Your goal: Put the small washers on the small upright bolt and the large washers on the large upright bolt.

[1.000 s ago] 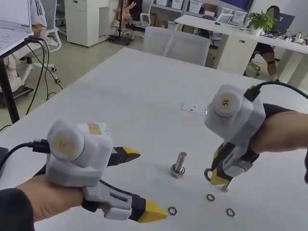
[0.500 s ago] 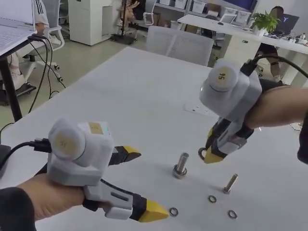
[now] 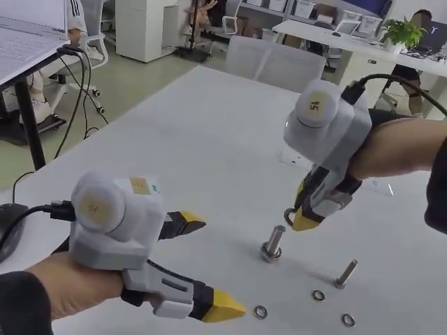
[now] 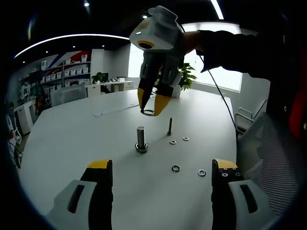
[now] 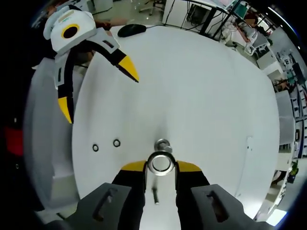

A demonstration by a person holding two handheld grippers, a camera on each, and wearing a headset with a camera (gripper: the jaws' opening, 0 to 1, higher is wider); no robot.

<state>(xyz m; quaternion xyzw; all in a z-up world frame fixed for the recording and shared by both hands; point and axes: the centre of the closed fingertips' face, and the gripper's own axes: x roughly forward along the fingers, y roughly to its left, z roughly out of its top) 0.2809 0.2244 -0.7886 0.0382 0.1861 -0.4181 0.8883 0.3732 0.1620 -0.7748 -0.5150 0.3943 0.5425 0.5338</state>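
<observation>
Over the table (image 3: 209, 139), the left gripper (image 3: 216, 265) hovers left of the large bolt (image 3: 274, 243), jaws wide apart and empty. The right gripper (image 3: 297, 220), jaws closed on a washer (image 5: 160, 163), has moved from the small bolt (image 3: 346, 273) to just above the large bolt, so lowering it on is judged next. Loose washers (image 3: 318, 295) lie near the large bolt.

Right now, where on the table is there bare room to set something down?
Bare: the broad table stretch beyond the left gripper, left of the large bolt, to the far edge. Crowded: around the small bolt and loose washers, near the right gripper.
</observation>
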